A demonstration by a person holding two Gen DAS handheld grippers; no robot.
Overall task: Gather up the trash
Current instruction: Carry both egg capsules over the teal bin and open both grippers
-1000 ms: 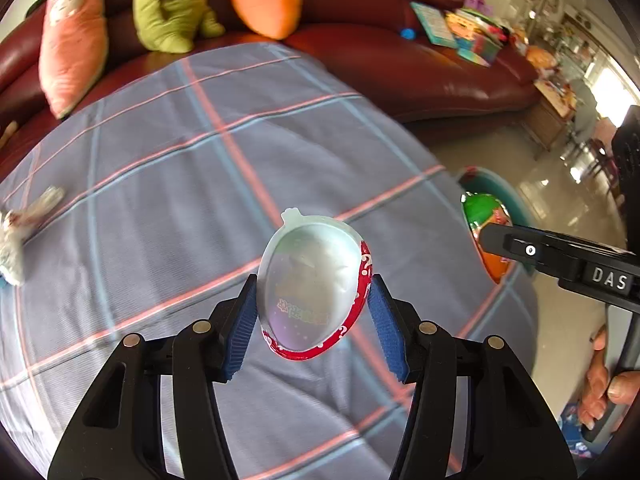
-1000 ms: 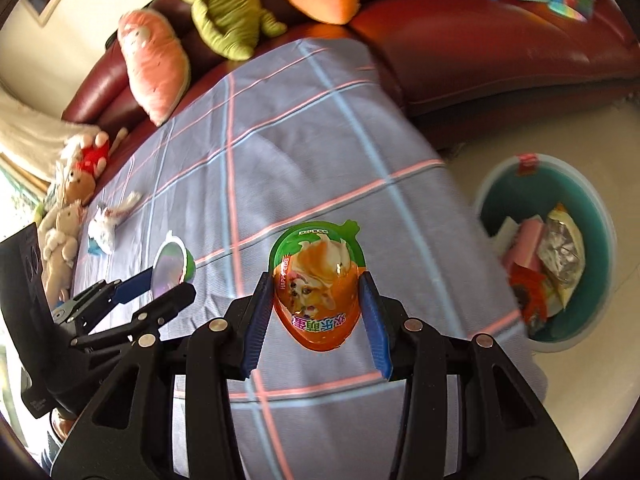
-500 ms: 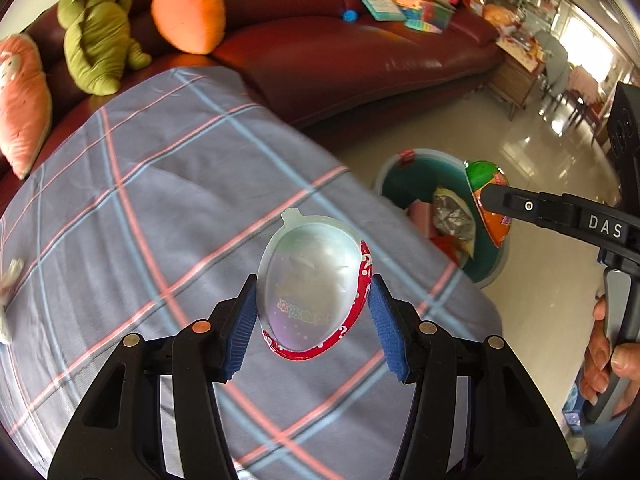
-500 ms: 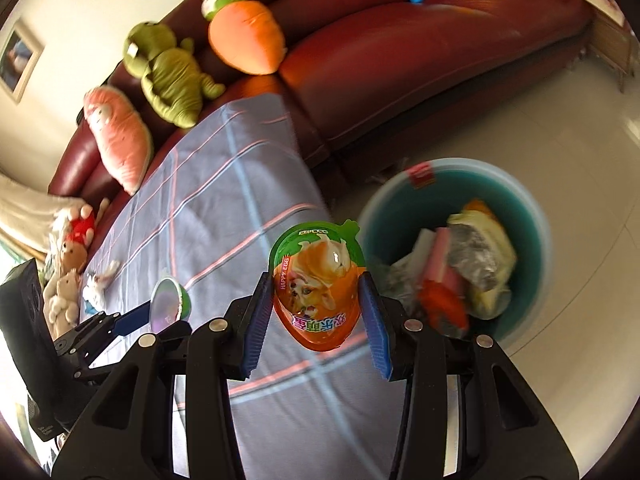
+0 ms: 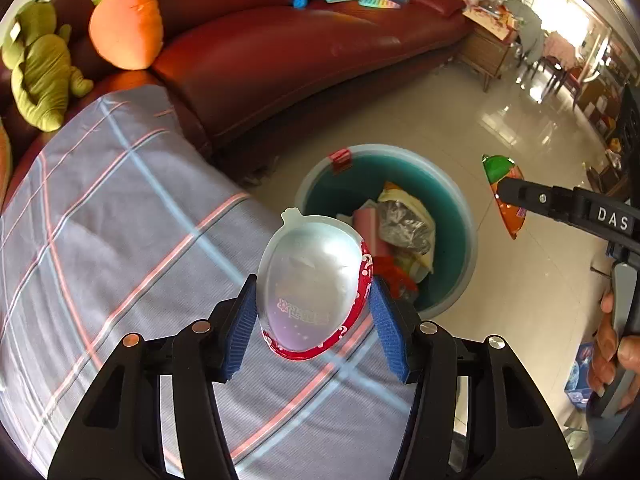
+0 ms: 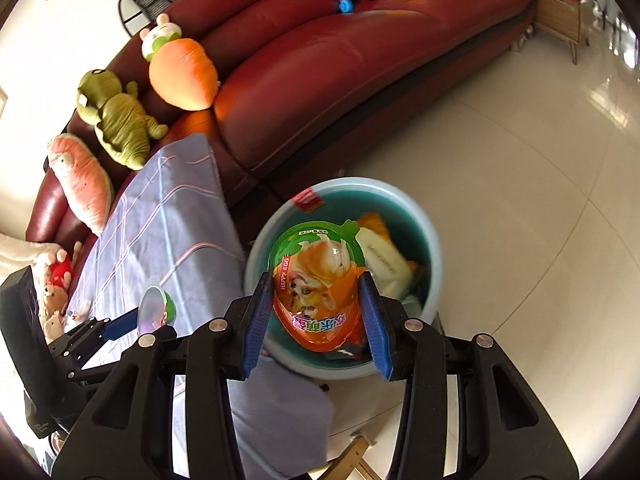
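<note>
Right tongs (image 6: 316,312), grasping the orange egg pack (image 6: 318,284), hang over the teal bin (image 6: 434,264); left tongs (image 5: 312,316), grasping the silver egg pack (image 5: 310,276), sit nearby, short of its rim.

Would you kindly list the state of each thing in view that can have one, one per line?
Left tool: shut on the silver egg-shaped pack, above the cloth's edge.
Right tool: shut on the orange egg-shaped pack, over the bin.
Bin: upright, open-topped, partly filled with wrappers.
Cloth: spread flat, draped over the table edge.
Plush toys: resting on the sofa.
</note>
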